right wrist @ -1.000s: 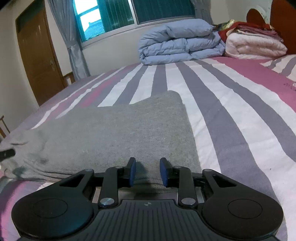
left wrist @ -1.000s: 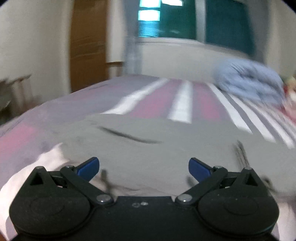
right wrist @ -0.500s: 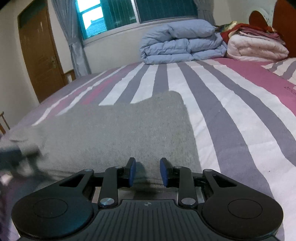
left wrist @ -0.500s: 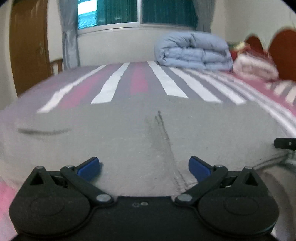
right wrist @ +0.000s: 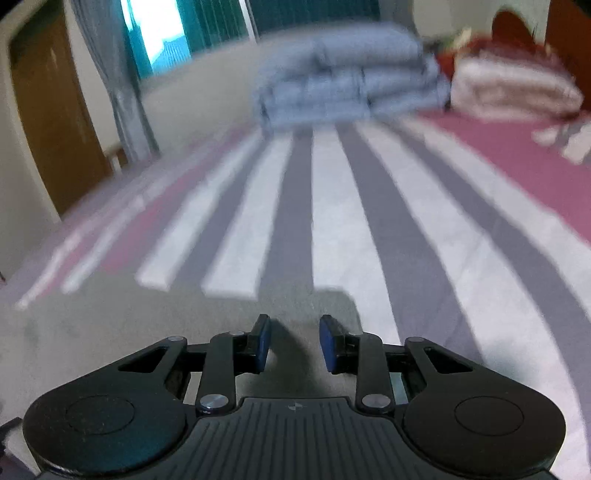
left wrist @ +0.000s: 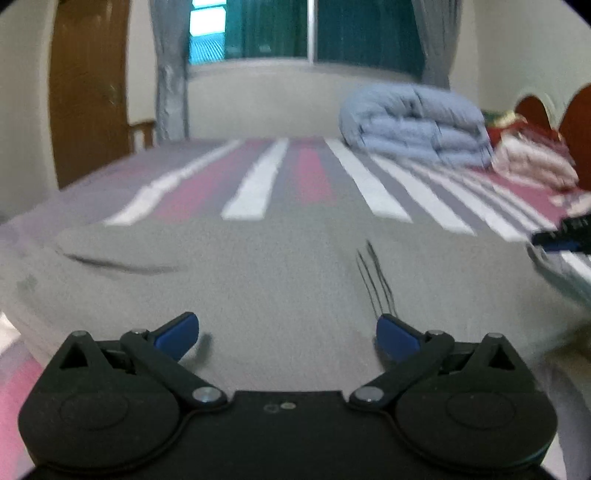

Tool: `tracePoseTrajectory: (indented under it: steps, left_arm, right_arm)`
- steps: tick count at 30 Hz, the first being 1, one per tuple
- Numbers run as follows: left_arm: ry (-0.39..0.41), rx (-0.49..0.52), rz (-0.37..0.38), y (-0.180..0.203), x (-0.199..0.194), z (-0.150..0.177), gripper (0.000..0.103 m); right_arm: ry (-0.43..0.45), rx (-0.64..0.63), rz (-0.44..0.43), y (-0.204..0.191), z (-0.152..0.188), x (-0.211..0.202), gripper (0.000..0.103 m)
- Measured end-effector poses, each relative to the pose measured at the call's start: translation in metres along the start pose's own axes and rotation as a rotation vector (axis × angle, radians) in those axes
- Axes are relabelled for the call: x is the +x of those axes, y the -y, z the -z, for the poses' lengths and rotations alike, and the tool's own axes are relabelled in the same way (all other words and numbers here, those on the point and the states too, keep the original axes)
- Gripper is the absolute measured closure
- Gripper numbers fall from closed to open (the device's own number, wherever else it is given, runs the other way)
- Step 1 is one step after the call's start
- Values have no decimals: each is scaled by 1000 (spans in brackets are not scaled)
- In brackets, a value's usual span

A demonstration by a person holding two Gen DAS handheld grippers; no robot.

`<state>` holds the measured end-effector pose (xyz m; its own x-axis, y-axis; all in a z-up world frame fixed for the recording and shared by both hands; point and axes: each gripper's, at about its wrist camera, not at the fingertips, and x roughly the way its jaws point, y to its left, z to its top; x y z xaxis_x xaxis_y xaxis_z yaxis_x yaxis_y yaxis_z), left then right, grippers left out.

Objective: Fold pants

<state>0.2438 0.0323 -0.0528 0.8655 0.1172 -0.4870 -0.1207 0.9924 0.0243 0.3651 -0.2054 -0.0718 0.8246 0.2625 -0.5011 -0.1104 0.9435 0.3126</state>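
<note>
Fingers (left wrist: 177,334) of the left gripper (left wrist: 288,332) are seen spread wide apart in the left wrist view, with nothing clamped between their blue pads. Below and ahead of them the grey pants (left wrist: 258,266) are spread flat across the bed (left wrist: 255,184), which is covered by a sheet striped in white, grey and pink. A dark crease is visible on the left part of the pants, and a few thin dark lines are seen near the right finger. At the right edge of this view, a blurred black and blue part of the right gripper (left wrist: 565,236) is seen above a raised edge of the pants. A folded light-blue duvet (left wrist: 417,123) lies at the far end of the bed, with a pile of pink and red bedding (left wrist: 532,162) beside it. A wooden door (left wrist: 88,88) and a curtained window (left wrist: 306,29) are seen behind.

In the right wrist view, which is blurred, the fingers (right wrist: 261,343) of the right gripper (right wrist: 294,343) are held a short way apart. Whether cloth is pinched between them cannot be told. The pants (right wrist: 147,332) are seen under and to the left of the fingers, with one corner just ahead of them. The striped bed (right wrist: 369,206) extends to the duvet (right wrist: 347,81).
</note>
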Motion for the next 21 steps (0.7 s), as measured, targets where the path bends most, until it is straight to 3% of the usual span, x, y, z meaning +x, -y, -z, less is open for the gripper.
tracePoseTrajectory:
  steps: [2,4,6,9,13,17,20,21]
  left_arm:
    - [26,-20,-42,-6,3,-6,6]
    - [-33,-36,-56,-11,16,-6,6]
    - [-59,-76,-52,-17,20,-6,7]
    - [-8,-70,-82,-21,15,-10,6]
    - [-72,-115,-82,-32,28,-8,7]
    - [-1,-118,-124,-42,22,-14,6]
    - [-99,-151,-118,-52,41,-11,7]
    - [-91,-158,-115,-53,41,-12,8]
  right_arm:
    - [-6,-6,21,2,4,2,73]
    - [-87,-15,35,7,13,21,73]
    - [-73,-23,42,3,14,17,73]
    - [-10,-36,18,-5,10,5,72]
    - [-60,-93,52,-14,18,22,66]
    - [-30,-99,43,-20,15,19,61]
    - [-46,-129,47,-19,20,26,60]
    - [-48,-134,50,-19,18,28,60]
